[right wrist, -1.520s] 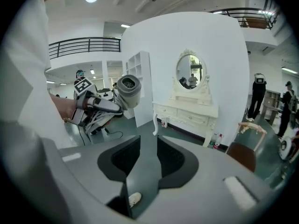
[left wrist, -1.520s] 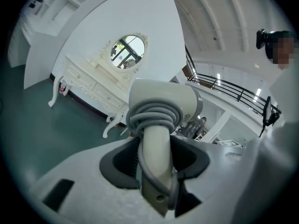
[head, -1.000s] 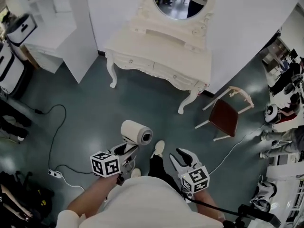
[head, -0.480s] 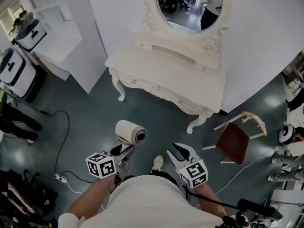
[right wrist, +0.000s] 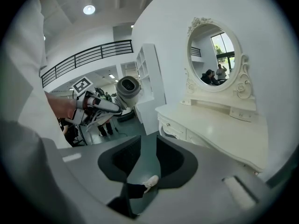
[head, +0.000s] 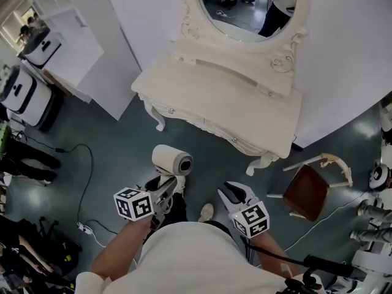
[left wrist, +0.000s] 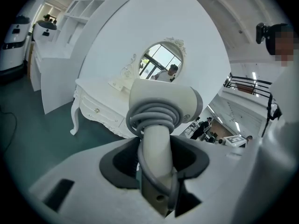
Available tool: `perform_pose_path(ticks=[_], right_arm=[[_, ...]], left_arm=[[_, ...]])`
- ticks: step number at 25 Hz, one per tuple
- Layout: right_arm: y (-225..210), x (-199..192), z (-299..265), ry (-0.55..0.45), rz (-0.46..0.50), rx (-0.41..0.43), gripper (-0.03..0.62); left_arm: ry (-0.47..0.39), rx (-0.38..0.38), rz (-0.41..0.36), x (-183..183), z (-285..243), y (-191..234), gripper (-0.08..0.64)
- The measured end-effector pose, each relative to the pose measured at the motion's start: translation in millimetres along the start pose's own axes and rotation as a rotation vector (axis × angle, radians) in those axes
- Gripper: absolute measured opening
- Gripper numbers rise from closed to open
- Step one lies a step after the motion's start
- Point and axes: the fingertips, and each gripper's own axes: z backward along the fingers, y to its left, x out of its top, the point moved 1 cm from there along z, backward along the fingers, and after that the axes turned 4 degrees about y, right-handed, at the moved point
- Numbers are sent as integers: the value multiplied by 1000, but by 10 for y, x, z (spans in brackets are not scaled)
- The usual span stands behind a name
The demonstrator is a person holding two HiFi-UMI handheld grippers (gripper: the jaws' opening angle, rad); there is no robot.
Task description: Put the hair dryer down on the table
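Note:
A white hair dryer [head: 172, 160] with its grey cord wound round the neck stands upright in my left gripper [head: 164, 188], which is shut on its handle [left wrist: 156, 146]. Its barrel [left wrist: 163, 101] points toward the cream dressing table [head: 226, 97], which stands just ahead of it across a strip of floor. My right gripper [head: 236, 193] hangs beside it, lower right, its jaws closing with nothing between them; only floor and a shoe show through the gap [right wrist: 145, 160]. In the right gripper view the dryer [right wrist: 127, 90] is at the left and the tabletop [right wrist: 219, 125] at the right.
An oval mirror [head: 245, 5] rises from the back of the table. A wooden chair with a red seat [head: 312, 192] stands at the right. A white shelf unit [head: 79, 48] is at the left, and a cable with a power strip [head: 82, 226] lies on the floor.
The dressing table has come nearer and larger in the head view. The left gripper still carries the dryer upright, and the right gripper stays beside it.

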Motion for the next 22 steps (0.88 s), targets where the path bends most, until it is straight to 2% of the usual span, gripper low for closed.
perform_pose_path(ticks=[6, 14, 18, 22], right_arm=[[-391, 199, -177, -8, -32, -78, 104], [-1237, 688, -329, -11, -138, -293, 91], [-1562, 919, -521, -6, -181, -373, 83], [-1771, 1179, -732, -25, -222, -449, 22]], left_arm=[[65, -31, -54, 508, -551, 330, 186], [195, -103, -198, 1618, -1805, 813, 186], [275, -119, -267, 2043, -2367, 1075, 186], [369, -120, -354, 2390, -2848, 1366, 186]])
